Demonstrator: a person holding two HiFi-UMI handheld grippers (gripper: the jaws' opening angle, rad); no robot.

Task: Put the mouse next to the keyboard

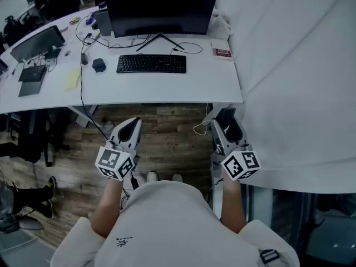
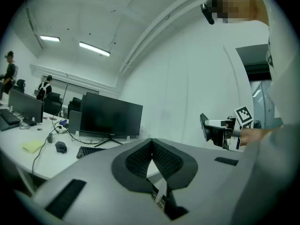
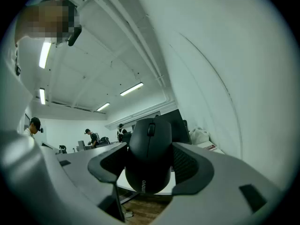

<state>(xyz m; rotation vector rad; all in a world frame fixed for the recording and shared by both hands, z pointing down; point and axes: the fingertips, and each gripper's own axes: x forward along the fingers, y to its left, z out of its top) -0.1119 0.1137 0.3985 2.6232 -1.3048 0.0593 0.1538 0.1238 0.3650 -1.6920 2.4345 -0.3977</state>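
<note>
A black mouse [image 3: 150,172] sits between the pads of my right gripper [image 3: 150,148], which is shut on it and held in the air below the desk's front edge. In the head view that gripper [image 1: 229,128] hangs at the right with the dark mouse [image 1: 232,121] in its jaws. My left gripper [image 1: 129,129] is level with it on the left; its ribbed pads [image 2: 140,157] meet with nothing between them. The black keyboard [image 1: 151,63] lies on the white desk [image 1: 167,88] in front of the monitor; it also shows in the left gripper view [image 2: 89,151].
A dark monitor [image 1: 160,7] stands behind the keyboard. A second dark mouse [image 1: 98,65] lies left of the keyboard, beside a black cable [image 1: 82,77] and yellow notes [image 1: 72,79]. A red-and-white box [image 1: 222,53] lies at the desk's right. A white curtain [image 1: 295,77] hangs on the right.
</note>
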